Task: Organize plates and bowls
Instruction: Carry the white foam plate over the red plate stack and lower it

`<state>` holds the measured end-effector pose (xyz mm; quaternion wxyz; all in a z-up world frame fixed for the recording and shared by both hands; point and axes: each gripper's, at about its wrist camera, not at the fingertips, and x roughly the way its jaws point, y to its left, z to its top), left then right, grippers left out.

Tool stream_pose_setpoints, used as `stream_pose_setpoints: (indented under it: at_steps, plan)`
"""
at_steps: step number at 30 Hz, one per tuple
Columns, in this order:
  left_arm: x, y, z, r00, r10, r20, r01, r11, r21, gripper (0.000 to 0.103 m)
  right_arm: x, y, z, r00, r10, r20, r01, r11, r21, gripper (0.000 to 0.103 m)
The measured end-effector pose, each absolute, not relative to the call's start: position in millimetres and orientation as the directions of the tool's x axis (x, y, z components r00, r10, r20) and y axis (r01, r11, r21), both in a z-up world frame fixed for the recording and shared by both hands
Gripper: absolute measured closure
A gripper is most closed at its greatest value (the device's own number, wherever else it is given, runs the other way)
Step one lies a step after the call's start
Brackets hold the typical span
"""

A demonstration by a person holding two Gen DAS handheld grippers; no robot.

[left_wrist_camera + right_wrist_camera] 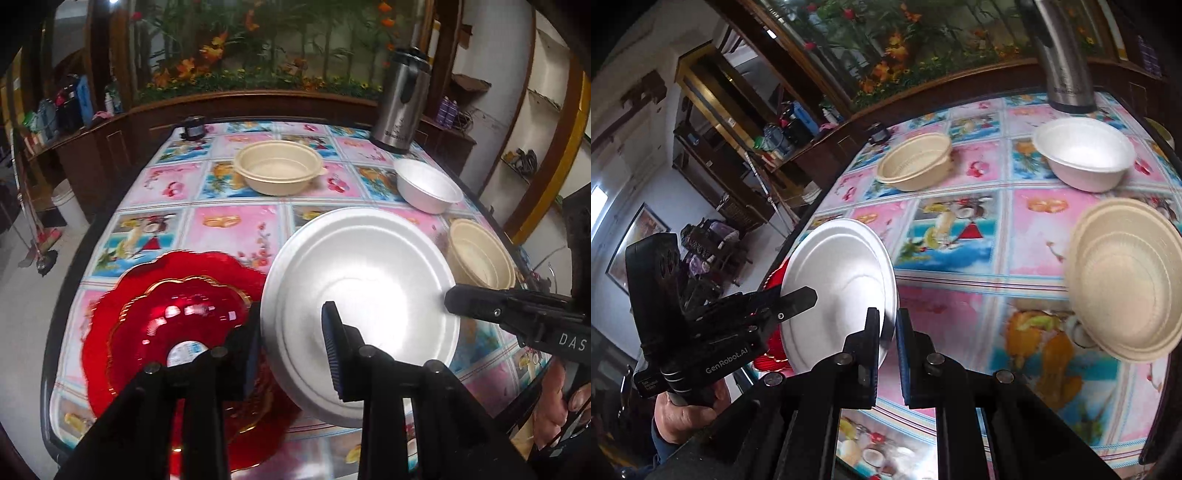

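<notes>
A white foam plate (364, 291) is held tilted above the table, over the edge of two stacked red scalloped plates (166, 314). My right gripper (887, 328) is shut on the plate's right rim (842, 280); it shows in the left wrist view (458, 301) at that rim. My left gripper (291, 328) stands around the plate's left rim with a gap between its pads, open. A beige bowl (279, 171) sits far centre, a white foam bowl (426, 184) far right, and stacked beige bowls (480, 258) at the right.
A steel thermos jug (400, 99) stands at the far right corner of the table and a small dark jar (194, 127) at the far left corner. The flowery tablecloth (229, 229) covers the table. Wooden cabinets line the far side.
</notes>
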<state>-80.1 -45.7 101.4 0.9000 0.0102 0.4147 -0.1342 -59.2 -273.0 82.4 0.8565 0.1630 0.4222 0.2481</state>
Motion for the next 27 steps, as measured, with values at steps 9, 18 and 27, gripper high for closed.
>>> stream_pose_setpoints:
  at_steps: [9, 18, 27]
  plan:
    - [-87, 27, 104, 0.658, -0.164, -0.735, 0.119, 0.986, -0.114, 0.07, -44, -203, 77, 0.436, 0.611, -0.661, -0.373, 0.791, 0.485, 0.092]
    - [-85, 74, 82, 0.64, -0.136, -0.756, 0.033, 0.988, -0.149, 0.069, -33, -149, 65, 0.366, 0.624, -0.691, -0.417, 0.774, 0.478, 0.092]
    - [-73, 74, 56, 0.602, -0.145, -0.785, 0.022, 0.986, -0.165, 0.069, -24, -140, 47, 0.344, 0.595, -0.727, -0.389, 0.795, 0.466, 0.092]
